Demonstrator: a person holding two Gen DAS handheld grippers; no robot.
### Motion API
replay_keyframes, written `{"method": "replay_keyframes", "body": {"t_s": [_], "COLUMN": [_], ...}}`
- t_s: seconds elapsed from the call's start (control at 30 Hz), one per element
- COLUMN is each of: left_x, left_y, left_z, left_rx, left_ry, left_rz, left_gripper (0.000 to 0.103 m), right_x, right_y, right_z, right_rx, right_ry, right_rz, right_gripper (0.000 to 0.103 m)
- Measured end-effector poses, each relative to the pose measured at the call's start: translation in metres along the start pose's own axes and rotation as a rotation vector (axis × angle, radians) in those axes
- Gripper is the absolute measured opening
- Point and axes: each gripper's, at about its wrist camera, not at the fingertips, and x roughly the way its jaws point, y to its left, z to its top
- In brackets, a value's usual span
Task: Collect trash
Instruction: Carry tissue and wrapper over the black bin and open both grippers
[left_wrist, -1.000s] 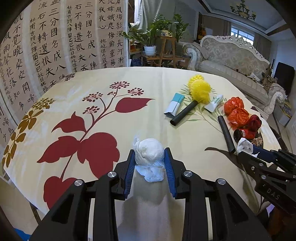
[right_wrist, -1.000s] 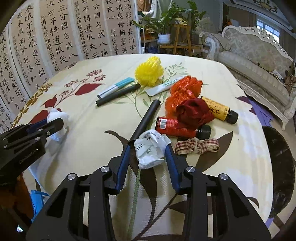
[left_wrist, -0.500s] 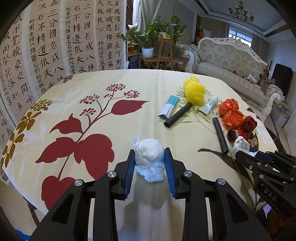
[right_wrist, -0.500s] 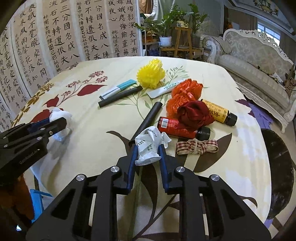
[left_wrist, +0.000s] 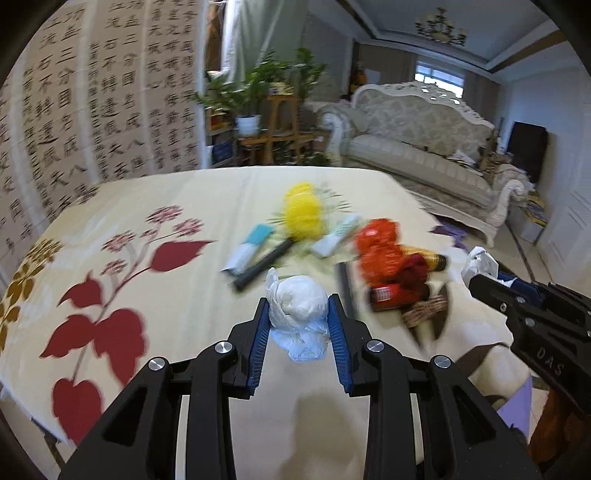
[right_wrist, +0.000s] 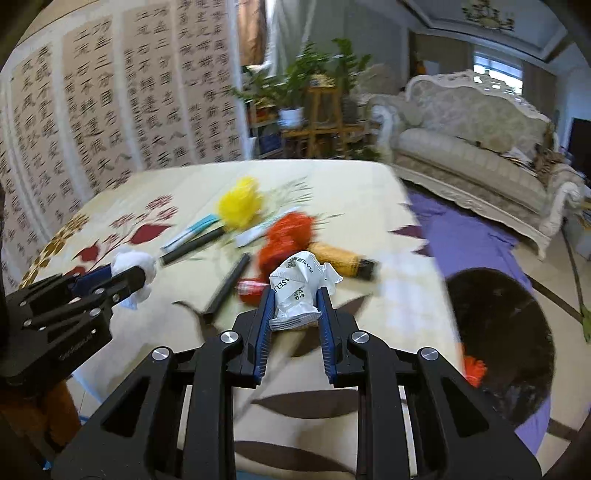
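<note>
My left gripper (left_wrist: 298, 317) is shut on a white crumpled tissue wad (left_wrist: 298, 306), held above the floral tablecloth (left_wrist: 155, 206). My right gripper (right_wrist: 295, 308) is shut on a crumpled white printed wrapper (right_wrist: 299, 282), also lifted off the table. In the right wrist view the left gripper (right_wrist: 125, 277) shows at the left with its tissue wad (right_wrist: 133, 264). In the left wrist view the right gripper (left_wrist: 487, 280) shows at the right with its wrapper (left_wrist: 480, 260). A dark round bin (right_wrist: 498, 332) stands on the floor to the right of the table.
On the table lie a yellow mesh ball (left_wrist: 303, 212), an orange mesh bundle (left_wrist: 380, 247), a dark red one (left_wrist: 415, 271), a red bottle (left_wrist: 395, 295), a yellow bottle (right_wrist: 340, 256), black sticks (right_wrist: 225, 286), a teal marker (left_wrist: 249, 247) and a ribbon (left_wrist: 424, 312). A sofa (right_wrist: 472, 147) stands behind.
The right gripper closed on the wrapper and lifted it off the table. Both grippers rose and swung right, each carrying its trash; the view is now blurred with motion.
</note>
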Motion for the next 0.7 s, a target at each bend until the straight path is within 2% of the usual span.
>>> {"method": "replay_keyframes", "body": {"t_s": [0.3,0.5,0.7], "left_x": [0.013,0.028,0.051], "left_y": [-0.072,-0.133,-0.181], "left_z": [0.016,0.028,0.034], "left_rx": [0.099,0.183,0.249], "left_ry": [-0.016,-0.027,-0.006], "left_rz": [-0.134,-0.212,-0.251], "left_gripper": [0.032,0.032,0.032], "right_x": [-0.021,-0.023,-0.018], "right_y": [-0.090,-0.141,-0.180], "right_z": [-0.003,-0.009,-0.018], "right_rx": [0.130,0.203,0.261], "right_ry": [-0.042,-0.049,-0.046], "right_rz": [-0.192,-0.260,-0.294], "right_gripper": [0.023,0.023,0.023]}}
